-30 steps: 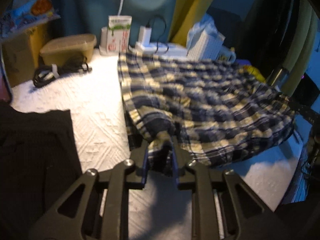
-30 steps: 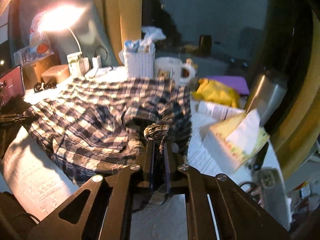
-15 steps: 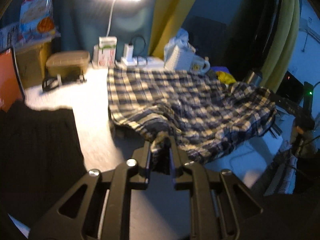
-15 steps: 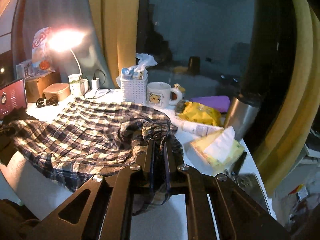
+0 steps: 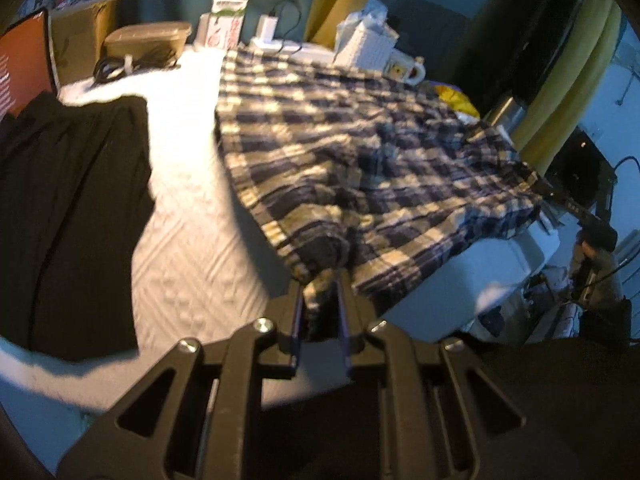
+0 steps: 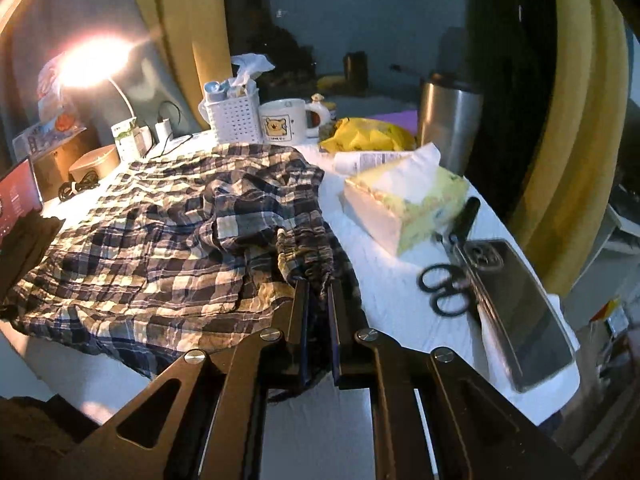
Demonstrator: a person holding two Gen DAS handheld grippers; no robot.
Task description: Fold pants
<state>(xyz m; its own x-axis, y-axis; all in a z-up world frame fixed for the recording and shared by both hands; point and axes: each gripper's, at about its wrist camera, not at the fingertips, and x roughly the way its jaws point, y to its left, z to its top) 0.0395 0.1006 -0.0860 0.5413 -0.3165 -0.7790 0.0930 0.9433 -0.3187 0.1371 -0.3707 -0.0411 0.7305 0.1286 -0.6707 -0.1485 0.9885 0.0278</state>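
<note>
1. Pants of navy-and-cream plaid cotton (image 5: 360, 152) lie spread across the middle of the white textured surface (image 5: 188, 208); in the right wrist view they fill the left and centre.
2. At far left of the left wrist view a black garment (image 5: 68, 216) lies apart from the plaid, probably set aside.
3. At lower centre there, the left gripper (image 5: 320, 284) is clenched on a bunched edge of the plaid, the cloth pinched between its fingers.
4. In the right wrist view, lower centre, the right gripper (image 6: 318, 292) is clamped on the gathered elastic waistband (image 6: 304, 256), which rises in a ridge toward it.
5. Holding two edges at once looks meant to carry one half over the other.
6. Right of the plaid, a yellow tissue box (image 6: 404, 204), black scissors (image 6: 444, 284) and a phone (image 6: 520, 312) crowd the surface, leaving little room.
</note>
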